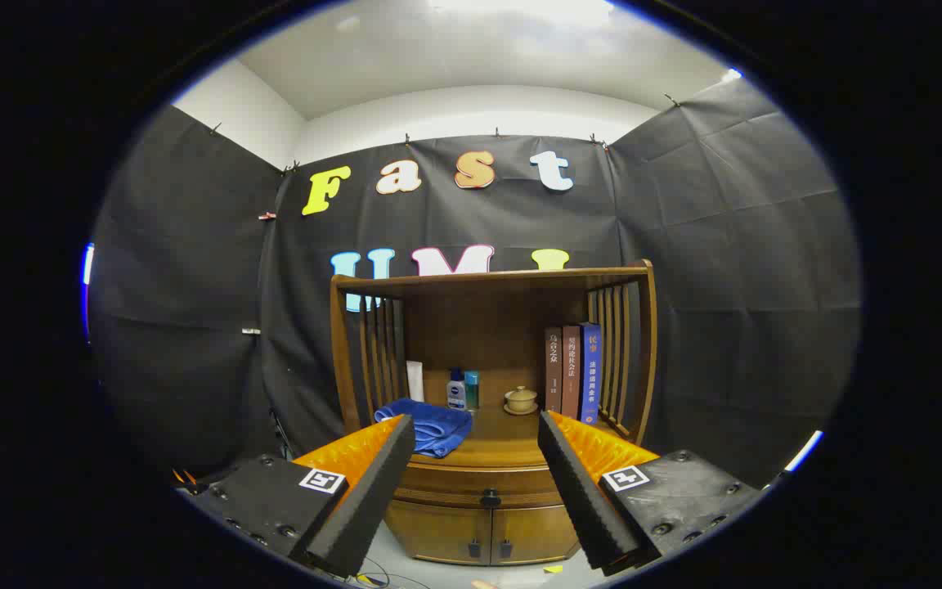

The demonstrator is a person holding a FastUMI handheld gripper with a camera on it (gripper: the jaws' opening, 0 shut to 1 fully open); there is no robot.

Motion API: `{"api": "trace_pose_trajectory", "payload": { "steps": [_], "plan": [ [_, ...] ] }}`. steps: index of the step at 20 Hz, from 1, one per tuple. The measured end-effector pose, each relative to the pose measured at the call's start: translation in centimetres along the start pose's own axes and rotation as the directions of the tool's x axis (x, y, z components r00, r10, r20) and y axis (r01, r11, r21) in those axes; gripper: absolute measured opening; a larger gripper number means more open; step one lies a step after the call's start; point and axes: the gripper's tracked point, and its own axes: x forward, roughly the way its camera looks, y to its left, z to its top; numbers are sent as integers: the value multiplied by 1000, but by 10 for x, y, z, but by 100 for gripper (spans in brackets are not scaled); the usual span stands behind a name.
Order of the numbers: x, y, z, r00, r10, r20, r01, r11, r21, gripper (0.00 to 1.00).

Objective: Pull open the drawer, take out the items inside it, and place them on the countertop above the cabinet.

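Gripper (476,425) spread wide, nothing between its fingers, facing the wooden cabinet (491,368)

The drawer (483,487) sits shut under the countertop (504,448), its dark knob (491,497) in the open gap between the fingertips and well beyond them. On the countertop a blue towel (430,427) hangs at the front edge just past the left finger; bottles (463,389), a lidded cup (521,399) and upright books (572,372) stand further back, leaving the middle front bare
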Motion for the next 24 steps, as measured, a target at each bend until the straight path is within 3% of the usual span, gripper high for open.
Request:
{"api": "trace_pose_trajectory", "payload": {
  "steps": [18,24],
  "plan": [
    [4,5,4,1000,1,17,-1,1000,14,99],
    [22,5,-28,1000,-11,-25,11,1000,21,99]
  ]
}}
